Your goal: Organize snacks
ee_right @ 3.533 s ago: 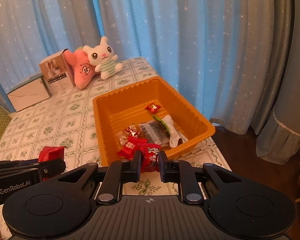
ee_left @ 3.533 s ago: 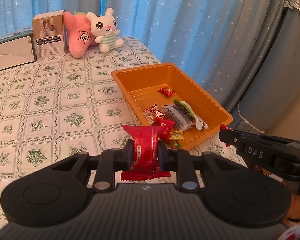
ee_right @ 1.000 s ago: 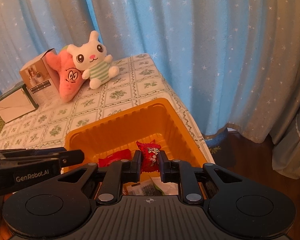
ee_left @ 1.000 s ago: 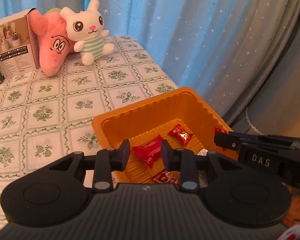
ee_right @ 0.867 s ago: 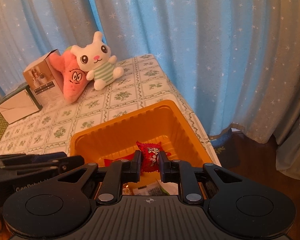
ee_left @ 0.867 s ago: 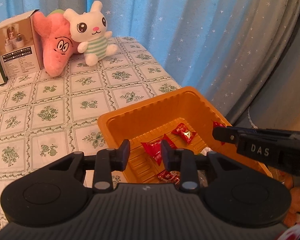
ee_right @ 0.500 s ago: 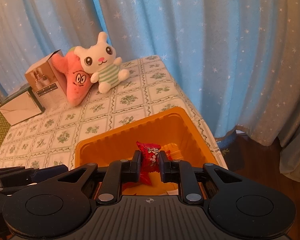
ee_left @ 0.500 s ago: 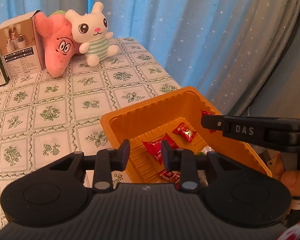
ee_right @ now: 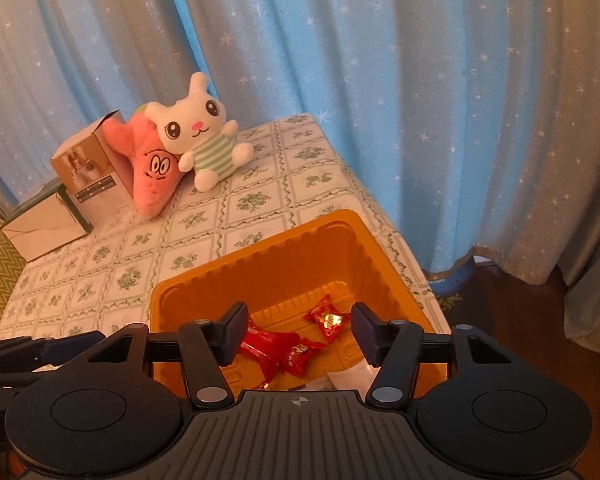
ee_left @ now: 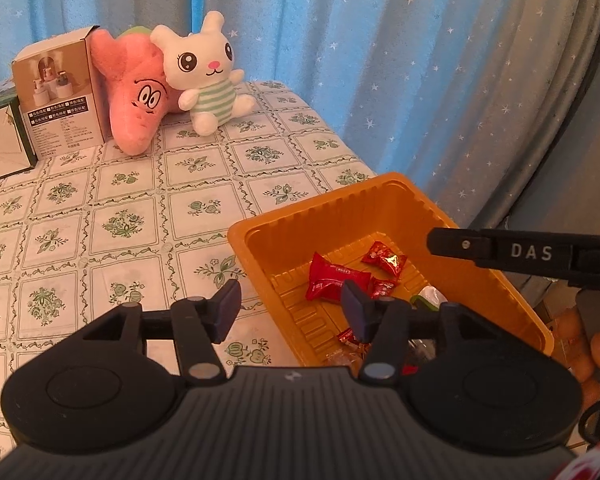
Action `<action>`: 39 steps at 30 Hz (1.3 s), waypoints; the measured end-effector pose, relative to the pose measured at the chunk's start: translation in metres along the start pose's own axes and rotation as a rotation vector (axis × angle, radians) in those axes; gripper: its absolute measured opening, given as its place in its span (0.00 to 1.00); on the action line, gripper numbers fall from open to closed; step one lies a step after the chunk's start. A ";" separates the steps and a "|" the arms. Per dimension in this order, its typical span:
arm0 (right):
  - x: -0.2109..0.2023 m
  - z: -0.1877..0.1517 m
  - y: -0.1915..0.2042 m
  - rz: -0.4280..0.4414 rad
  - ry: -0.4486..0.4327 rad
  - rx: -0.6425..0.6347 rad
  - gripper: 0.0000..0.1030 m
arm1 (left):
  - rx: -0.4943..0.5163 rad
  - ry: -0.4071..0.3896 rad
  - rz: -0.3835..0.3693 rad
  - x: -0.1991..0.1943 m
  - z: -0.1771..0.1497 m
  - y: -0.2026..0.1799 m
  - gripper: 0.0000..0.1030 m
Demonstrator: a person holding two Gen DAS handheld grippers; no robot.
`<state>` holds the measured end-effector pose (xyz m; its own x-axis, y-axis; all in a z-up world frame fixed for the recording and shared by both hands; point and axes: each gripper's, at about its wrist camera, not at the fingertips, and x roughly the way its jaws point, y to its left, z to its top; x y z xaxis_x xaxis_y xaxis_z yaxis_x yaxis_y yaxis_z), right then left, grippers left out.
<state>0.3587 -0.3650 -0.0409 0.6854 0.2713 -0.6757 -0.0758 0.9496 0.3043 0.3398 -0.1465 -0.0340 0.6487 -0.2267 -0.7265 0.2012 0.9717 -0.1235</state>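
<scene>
Right gripper (ee_right: pixel 296 334) opening, empty | left gripper (ee_left: pixel 290 306) opening, empty | candy (ee_right: pixel 300 356) dropped into tray (ee_right: pixel 260 264)

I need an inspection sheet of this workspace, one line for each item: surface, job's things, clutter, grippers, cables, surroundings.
Surface: table under a white cloth with green flower squares.
Job's things: orange tray near the table's edge, holding red snack packets and other wrappers.
Clutter: white rabbit plush, pink plush and a printed box at the far side.
Grippers: left gripper and right gripper both over the tray, jaws opening, nothing between them.
Cables: nothing seen.
Surroundings: blue star-print curtains behind the table.
</scene>
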 end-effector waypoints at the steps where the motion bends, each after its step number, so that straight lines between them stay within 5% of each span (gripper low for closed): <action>1: -0.004 -0.001 -0.001 -0.004 -0.001 0.002 0.56 | 0.003 -0.003 -0.002 -0.003 -0.001 0.000 0.50; 15: -0.075 -0.025 0.014 -0.019 -0.019 -0.026 0.56 | 0.008 -0.049 -0.017 -0.073 -0.026 -0.016 0.65; 21: -0.107 -0.048 0.026 -0.029 -0.029 -0.045 0.56 | -0.019 -0.074 -0.022 -0.110 -0.048 -0.017 0.66; 25: -0.128 -0.067 0.035 -0.038 -0.046 -0.059 0.70 | -0.060 -0.075 -0.039 -0.134 -0.066 -0.014 0.66; 39: -0.189 -0.134 0.069 -0.053 -0.028 -0.074 0.72 | -0.112 -0.054 0.016 -0.200 -0.136 -0.004 0.66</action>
<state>0.1268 -0.3293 0.0174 0.7094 0.2173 -0.6704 -0.0917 0.9717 0.2179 0.1096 -0.0964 0.0199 0.6907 -0.2112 -0.6917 0.1090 0.9759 -0.1891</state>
